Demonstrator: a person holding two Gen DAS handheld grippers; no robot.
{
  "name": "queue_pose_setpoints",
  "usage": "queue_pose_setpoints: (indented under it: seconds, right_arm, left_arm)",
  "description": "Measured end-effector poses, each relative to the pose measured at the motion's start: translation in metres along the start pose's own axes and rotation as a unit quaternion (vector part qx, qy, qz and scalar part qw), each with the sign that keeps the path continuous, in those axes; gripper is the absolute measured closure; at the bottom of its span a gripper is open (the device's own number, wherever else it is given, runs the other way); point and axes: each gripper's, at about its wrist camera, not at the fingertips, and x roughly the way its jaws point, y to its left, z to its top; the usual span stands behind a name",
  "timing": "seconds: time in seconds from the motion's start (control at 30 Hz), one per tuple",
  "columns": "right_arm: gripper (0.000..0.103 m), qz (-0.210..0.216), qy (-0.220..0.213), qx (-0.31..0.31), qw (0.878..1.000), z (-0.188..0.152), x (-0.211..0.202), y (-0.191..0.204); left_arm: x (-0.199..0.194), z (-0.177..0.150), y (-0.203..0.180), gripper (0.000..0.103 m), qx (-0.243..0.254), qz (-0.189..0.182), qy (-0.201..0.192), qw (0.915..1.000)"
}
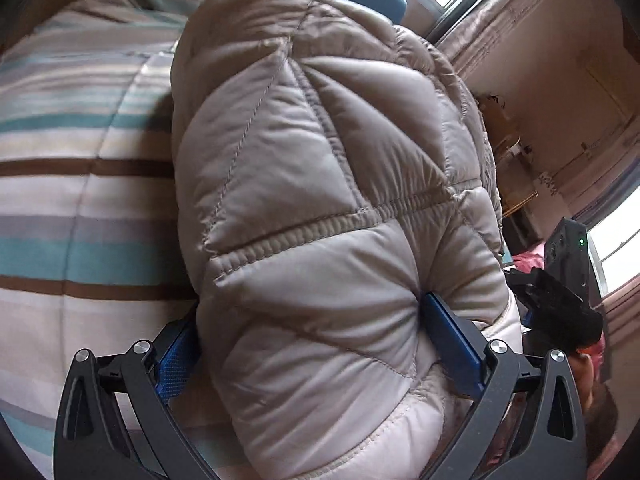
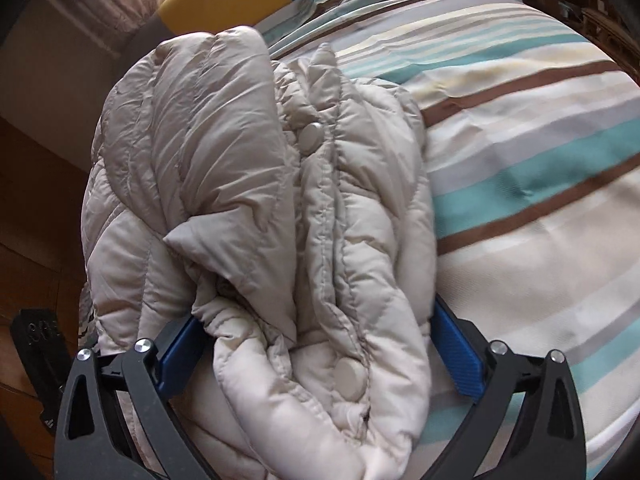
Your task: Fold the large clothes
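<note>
A beige quilted puffer jacket [image 1: 320,184] hangs bunched in front of the left wrist camera, over a striped bed. My left gripper [image 1: 308,320] is shut on a thick fold of it; the blue pads [image 1: 448,332] press into the padding from both sides. In the right wrist view the same jacket [image 2: 248,184] shows its snap-button front placket, crumpled. My right gripper [image 2: 316,328] is shut on another thick bundle of it, its blue pads [image 2: 456,352] on either side. The fabric hides most of the inner faces of all the fingers.
The bed cover [image 1: 80,184], also in the right wrist view [image 2: 520,160], has teal, brown, grey and cream stripes. A yellow and blue headboard or cushion [image 2: 224,0] stands beyond the jacket. Wooden floor [image 2: 36,184] lies left. Curtains and a window [image 1: 560,60] are at right.
</note>
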Motion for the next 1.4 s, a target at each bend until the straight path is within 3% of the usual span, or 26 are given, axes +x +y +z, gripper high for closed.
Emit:
queue_pose_setpoints:
  seconds: [0.03, 0.1, 0.23, 0.37, 0.47, 0.63, 0.87, 1.13, 1.4]
  right_arm:
    - [0.018, 0.006, 0.000, 0.004, 1.000, 0.001, 0.001, 0.001]
    - [0.035, 0.024, 0.001, 0.008, 1.000, 0.001, 0.000, 0.004]
    - [0.050, 0.022, -0.016, -0.025, 0.999, -0.002, -0.011, 0.017]
    - [0.056, 0.028, -0.041, -0.048, 0.998, -0.010, -0.023, 0.028]
    - [0.058, 0.040, -0.059, -0.047, 0.996, -0.018, -0.034, 0.028]
    - [0.058, 0.058, -0.087, -0.047, 0.993, -0.037, -0.045, 0.038]
    - [0.058, 0.093, -0.101, -0.068, 0.988, -0.054, -0.055, 0.072]
    - [0.058, 0.124, -0.100, -0.127, 0.979, -0.069, -0.036, 0.164]
    - [0.058, 0.161, -0.108, -0.178, 0.965, -0.096, -0.023, 0.242]
  left_arm:
    - [0.001, 0.000, -0.001, 0.003, -0.001, -0.001, 0.003, 1.0000]
    - [0.001, 0.002, -0.010, 0.012, 0.016, 0.004, 0.003, 0.9999]
    - [-0.009, 0.002, -0.027, 0.034, 0.055, 0.017, -0.013, 0.9983]
    - [-0.020, 0.004, -0.038, 0.049, 0.082, 0.029, -0.032, 0.9957]
    - [-0.029, 0.001, -0.049, 0.053, 0.117, 0.044, -0.050, 0.9909]
    - [-0.054, 0.002, -0.058, 0.056, 0.144, 0.046, -0.077, 0.9855]
    - [-0.091, -0.006, -0.030, 0.056, 0.137, 0.053, -0.103, 0.9838]
    - [-0.145, -0.015, 0.012, 0.056, 0.112, 0.080, -0.149, 0.9792]
    - [-0.207, -0.027, 0.047, 0.056, 0.102, 0.112, -0.202, 0.9675]
